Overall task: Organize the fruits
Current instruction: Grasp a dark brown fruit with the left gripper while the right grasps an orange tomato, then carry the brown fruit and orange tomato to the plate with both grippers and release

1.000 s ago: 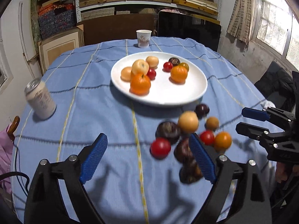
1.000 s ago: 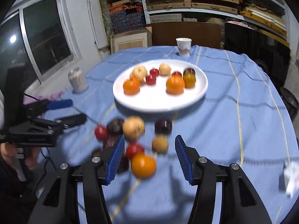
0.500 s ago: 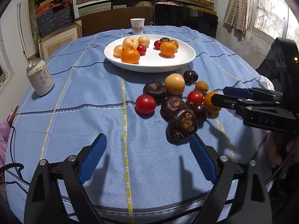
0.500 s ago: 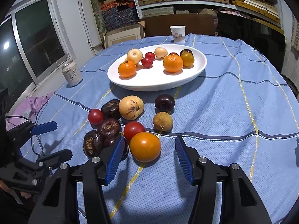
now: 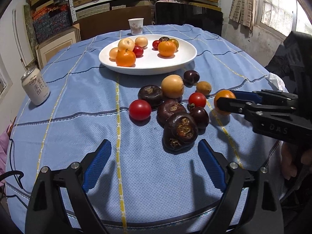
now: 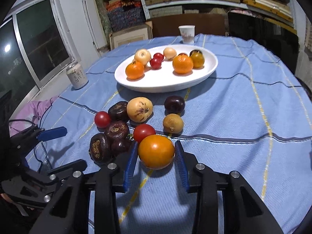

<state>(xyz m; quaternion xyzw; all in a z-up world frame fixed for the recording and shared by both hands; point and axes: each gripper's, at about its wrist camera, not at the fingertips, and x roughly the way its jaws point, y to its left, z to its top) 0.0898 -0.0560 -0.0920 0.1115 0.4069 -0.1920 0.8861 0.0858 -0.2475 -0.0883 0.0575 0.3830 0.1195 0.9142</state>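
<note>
An orange round fruit point(image 6: 156, 152) lies on the blue cloth between the blue pads of my right gripper point(image 6: 156, 144), whose jaws are closing, with both pads touching its sides. The left wrist view shows that same fruit point(image 5: 224, 97) in the right gripper point(image 5: 225, 98). Loose fruit lies beside it: red tomatoes point(image 5: 140, 110), dark brown fruits point(image 5: 180, 130) and a tan one point(image 5: 172, 86). My left gripper point(image 5: 154, 144) hovers open and empty just short of the nearest dark fruit. The white plate point(image 5: 148, 71) holds several fruits.
A drink can point(image 5: 36, 86) stands at the left edge of the round table and a paper cup point(image 5: 136, 26) behind the plate. A crumpled tissue point(image 5: 276, 80) lies at the right edge. Shelves, boxes and a dark chair surround the table.
The right gripper's jaws have narrowed onto the orange fruit. The left gripper has drawn back and lower, so the loose fruit pile now lies ahead of its fingers.
</note>
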